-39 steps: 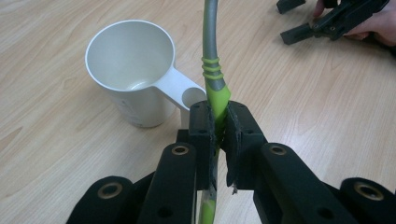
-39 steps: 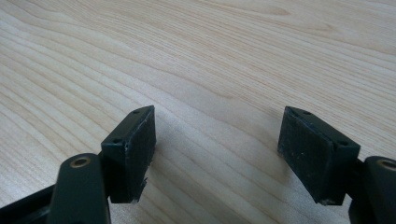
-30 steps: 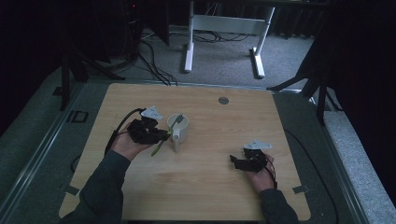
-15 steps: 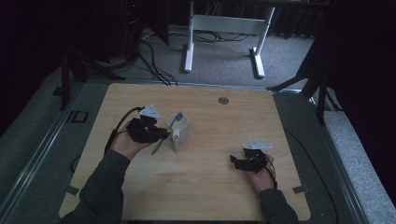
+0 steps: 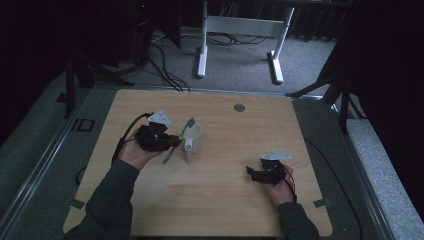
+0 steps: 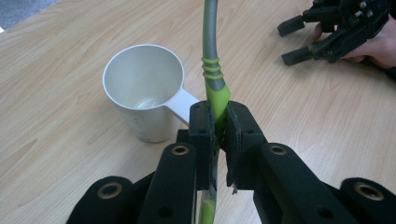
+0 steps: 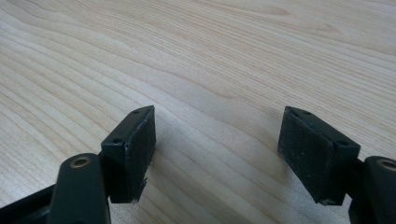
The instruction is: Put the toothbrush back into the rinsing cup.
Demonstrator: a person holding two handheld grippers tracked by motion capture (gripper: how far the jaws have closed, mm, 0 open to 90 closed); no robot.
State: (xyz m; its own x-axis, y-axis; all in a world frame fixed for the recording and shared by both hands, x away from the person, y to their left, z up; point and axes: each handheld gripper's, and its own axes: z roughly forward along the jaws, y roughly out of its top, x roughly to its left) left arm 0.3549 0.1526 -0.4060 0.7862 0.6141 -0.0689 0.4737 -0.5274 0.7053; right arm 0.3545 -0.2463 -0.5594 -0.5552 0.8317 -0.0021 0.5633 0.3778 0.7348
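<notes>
Nearest the person's side of the table (image 5: 220,210), the right gripper (image 5: 256,173) sits low over bare wood, jaws wide apart and nothing between them; in the right gripper view there's just wood grain running between the two black pads (image 7: 135,154). Up and to the left, the left gripper (image 5: 172,142) is clamped tight on a toothbrush (image 6: 212,70), its pads pressing the green part of the handle from both sides. In the left gripper view the handle climbs from green into grey and runs out of the top of the frame. From the high view the brush is tilted, green tail hanging down below the jaws, bristled head (image 5: 190,121) up over the rim of the white cup (image 5: 194,139). That cup stands upright on the wood just beside the left gripper, handle pointing back toward the person, inside looking empty. Farther back, a small round grey disc (image 5: 239,107) is set in the tabletop, and beyond the far edge stands a white frame (image 5: 240,30) on the floor
</notes>
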